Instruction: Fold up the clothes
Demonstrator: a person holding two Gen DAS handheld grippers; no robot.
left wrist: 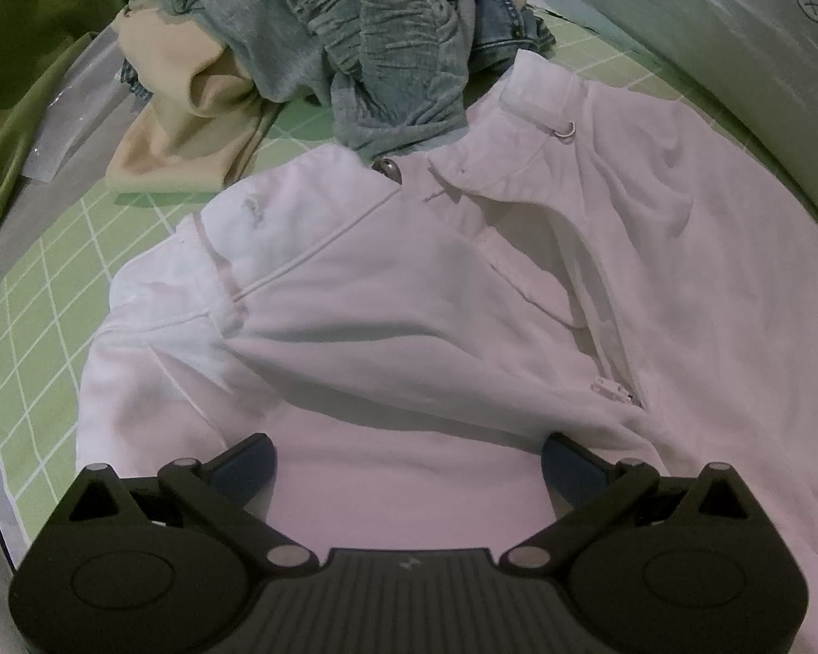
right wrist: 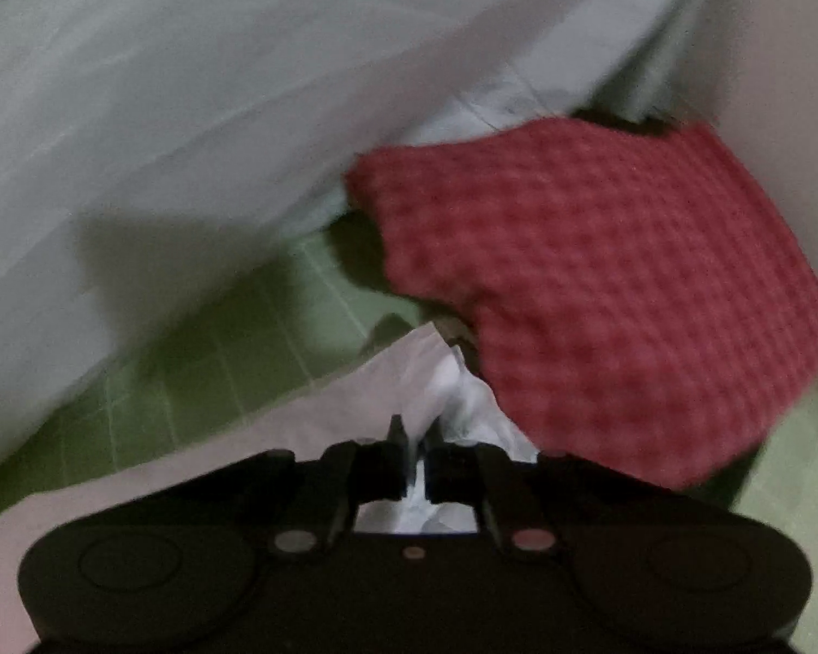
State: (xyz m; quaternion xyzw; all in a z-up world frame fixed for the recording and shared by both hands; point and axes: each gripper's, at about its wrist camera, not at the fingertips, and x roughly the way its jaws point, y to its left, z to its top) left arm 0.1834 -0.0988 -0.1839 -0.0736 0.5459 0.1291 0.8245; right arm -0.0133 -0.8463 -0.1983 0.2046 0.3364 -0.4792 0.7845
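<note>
Green grid mat (left wrist: pixel 43 327) covers the tabletop, w/ a pale sheet-like backdrop (right wrist: pixel 163 82) rising behind it.

White trousers (left wrist: pixel 409 300) lie spread flat on the mat, filling most of the left wrist view; waistband end w/ metal button (left wrist: pixel 388 168) points away from the camera, fly zip open, small metal ring (left wrist: pixel 564 129) near the waistband. Fabric runs right under the left hand-held gripper (left wrist: pixel 409 463), directly below & ahead of it. Its jaws are spread wide, nothing between them, hovering over the lower part of the trousers; can't tell if touching.

Pile of unfolded clothes (left wrist: pixel 311 27) sits at the far edge just beyond the waistband: grey crinkled garment on top, beige piece to the left, bit of denim to the right.

Right wrist view is blurred. Red waffle-knit cloth (right wrist: pixel 600 300) lies ahead & to the right. Right hand-held gripper (right wrist: pixel 415 452) is pinched onto a bunched edge of white fabric (right wrist: pixel 452 398), apparently the trousers; cloth sticks up between the nearly closed jaws.
</note>
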